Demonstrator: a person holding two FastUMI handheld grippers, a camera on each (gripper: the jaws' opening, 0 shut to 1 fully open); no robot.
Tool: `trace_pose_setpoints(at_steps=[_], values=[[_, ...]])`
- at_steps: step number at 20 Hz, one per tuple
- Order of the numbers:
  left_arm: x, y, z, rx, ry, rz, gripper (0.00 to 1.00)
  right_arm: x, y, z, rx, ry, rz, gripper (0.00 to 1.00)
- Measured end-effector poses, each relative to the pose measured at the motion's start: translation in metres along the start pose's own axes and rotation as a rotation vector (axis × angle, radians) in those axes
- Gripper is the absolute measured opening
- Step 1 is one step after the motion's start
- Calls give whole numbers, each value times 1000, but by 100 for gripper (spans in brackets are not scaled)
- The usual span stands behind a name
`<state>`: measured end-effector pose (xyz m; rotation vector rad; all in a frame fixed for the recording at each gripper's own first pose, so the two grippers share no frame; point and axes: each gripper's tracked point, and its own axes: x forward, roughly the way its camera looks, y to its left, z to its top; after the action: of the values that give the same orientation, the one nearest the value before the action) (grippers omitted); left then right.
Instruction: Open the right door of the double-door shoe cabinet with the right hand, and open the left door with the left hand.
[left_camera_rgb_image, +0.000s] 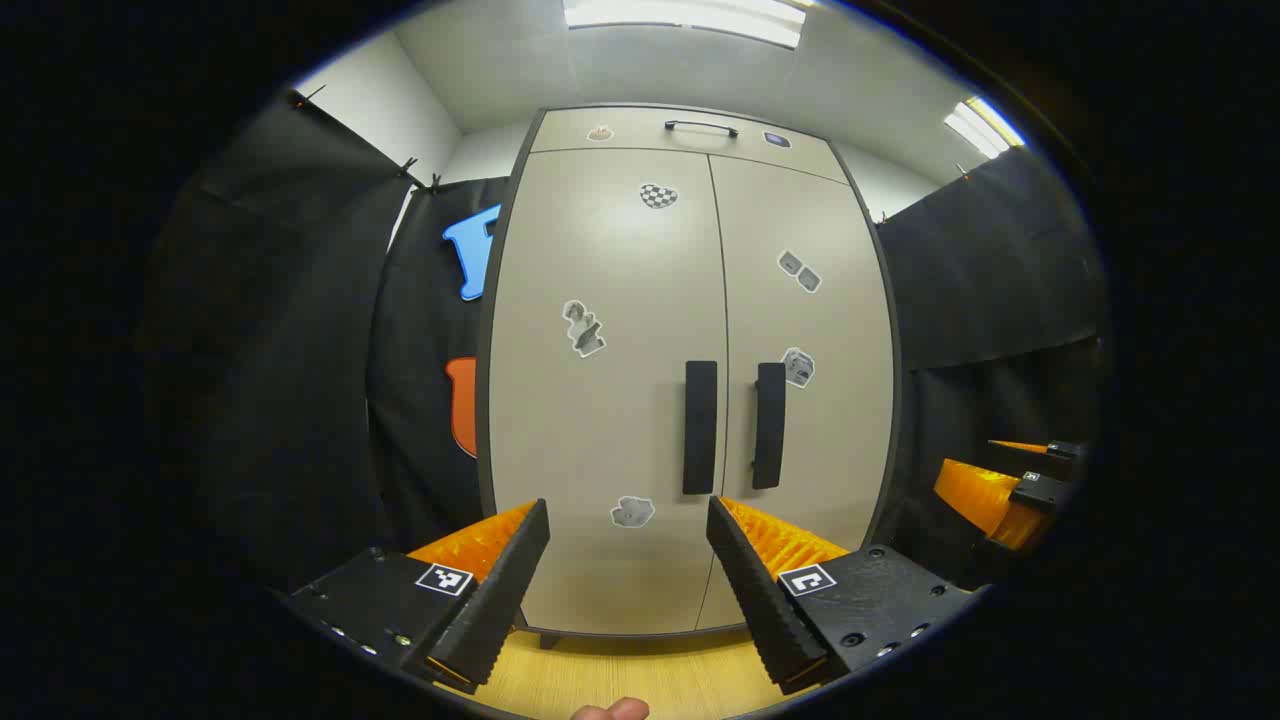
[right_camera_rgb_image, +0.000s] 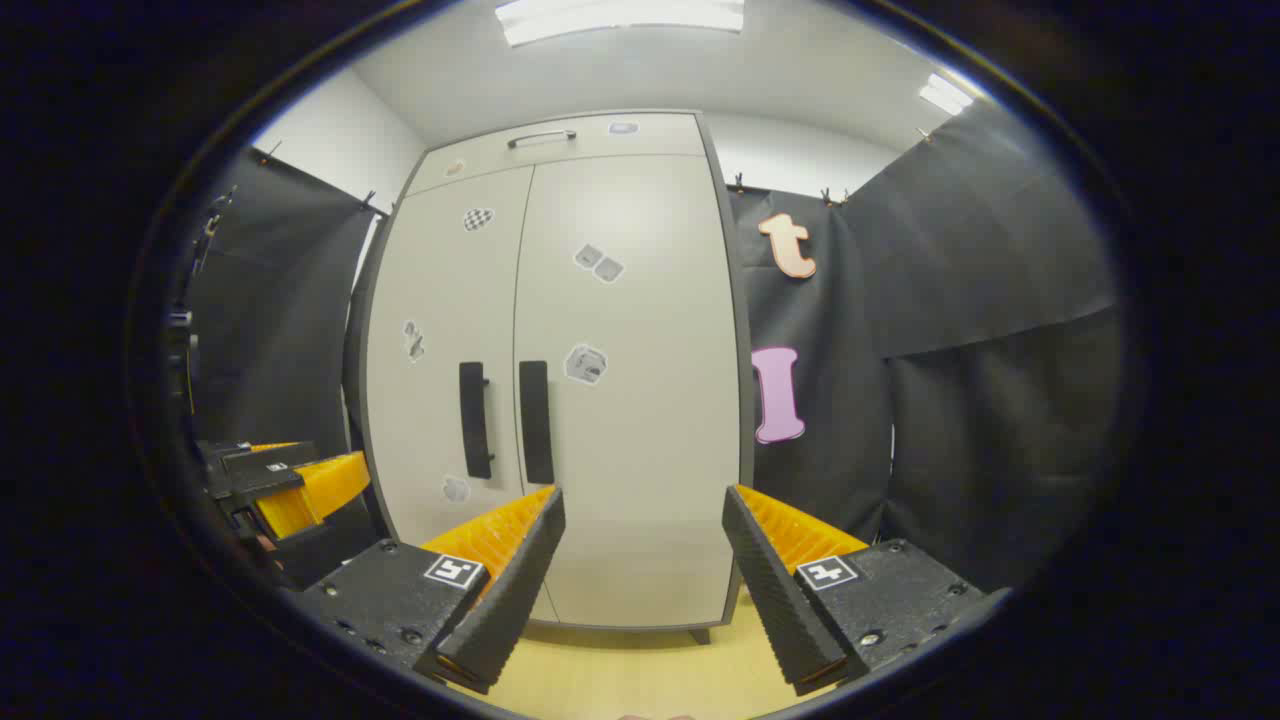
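Shoe cabinet (left_camera_rgb_image: 640, 420) stands upright on a pale wood floor (left_camera_rgb_image: 640, 675), both doors closed. Doors: 2, left door (left_camera_rgb_image: 600, 400) and right door (left_camera_rgb_image: 810, 420), meeting at a centre seam. Vertical dark handles: 2, left handle (left_camera_rgb_image: 700, 427) and right handle (left_camera_rgb_image: 769, 425), one each side of the seam, at mid-height of the cabinet. Above the doors: 1 top panel (left_camera_rgb_image: 690, 130) with 1 horizontal bar handle. Stickers on the cabinet front: 8 counted in the left gripper view. Left gripper (left_camera_rgb_image: 628, 520) is short of the cabinet, fingers spread wide, nothing between them, centred low before the left door. Right gripper (right_camera_rgb_image: 643, 510) likewise wide and empty, before the right door's lower part, apart from the cabinet.
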<state>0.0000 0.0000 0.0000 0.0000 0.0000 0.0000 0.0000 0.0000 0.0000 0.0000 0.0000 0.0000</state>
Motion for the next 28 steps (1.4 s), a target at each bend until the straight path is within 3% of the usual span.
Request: trace_pose_setpoints(at_steps=[3,10,22,28], values=[[4,-5,12,24,-20,-8,95,0,6,23,-22,-42,20,99],[4,-10,12,28,-30,-9,96,-13,2,20,-63,-106,11,99],[13,-10,0,5,-1,-9,96,12,-10,-8,-33,-19,-32,99],[10,1,-4,7,2,1,96,40,12,-1,-23,-16,10,99]])
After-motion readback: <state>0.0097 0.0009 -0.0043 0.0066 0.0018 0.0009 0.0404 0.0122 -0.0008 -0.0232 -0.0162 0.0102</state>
